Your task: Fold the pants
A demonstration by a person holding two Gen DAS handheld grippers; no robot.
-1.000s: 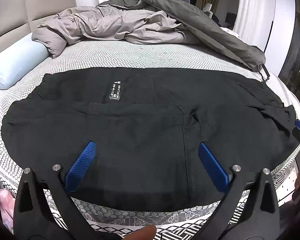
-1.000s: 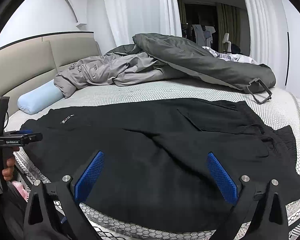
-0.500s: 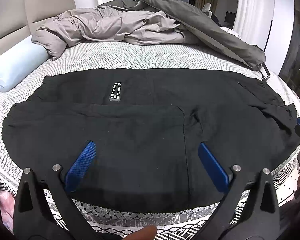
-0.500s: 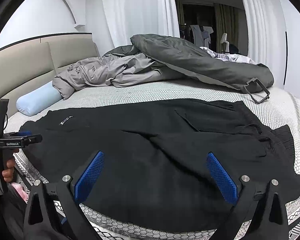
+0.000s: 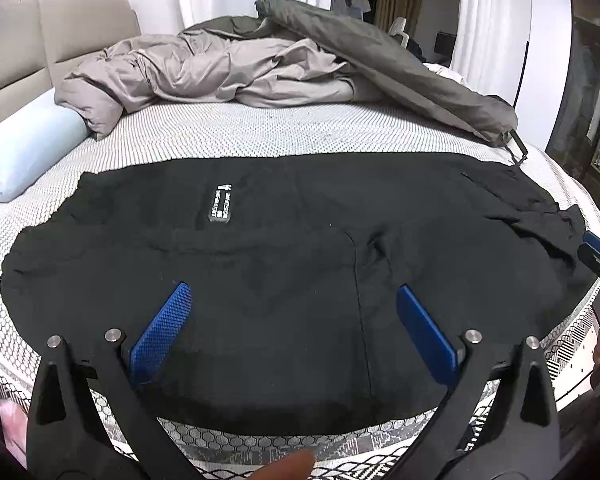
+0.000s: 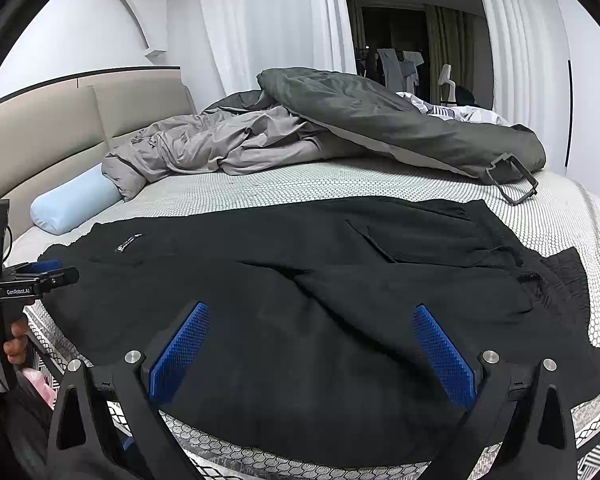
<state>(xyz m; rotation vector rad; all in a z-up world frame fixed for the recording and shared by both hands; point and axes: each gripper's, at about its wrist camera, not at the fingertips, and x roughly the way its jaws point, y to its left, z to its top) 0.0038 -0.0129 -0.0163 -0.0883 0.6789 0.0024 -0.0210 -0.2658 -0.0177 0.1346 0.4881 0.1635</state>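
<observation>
While both tools hover above the near edge of the bed (image 5: 260, 136), the black pants (image 5: 300, 264) lie spread flat across it, long axis running from nine o'clock to three o'clock in both views. At nine o'clock sit the leg ends, close to a pale blue pillow (image 5: 24, 156); a white label (image 5: 221, 208) lies at about eleven o'clock in the left view. The left gripper (image 5: 292, 308) has its blue fingers (image 5: 160, 332) spread wide with nothing between them, the cloth lying under and beyond the tips without touching. The right gripper (image 6: 312, 328) is likewise wide apart and empty over the seat of the pants. The waistband (image 6: 500, 240) with its drawstring points to three o'clock. A crumpled grey duvet (image 6: 340, 128) lies at twelve o'clock.
</observation>
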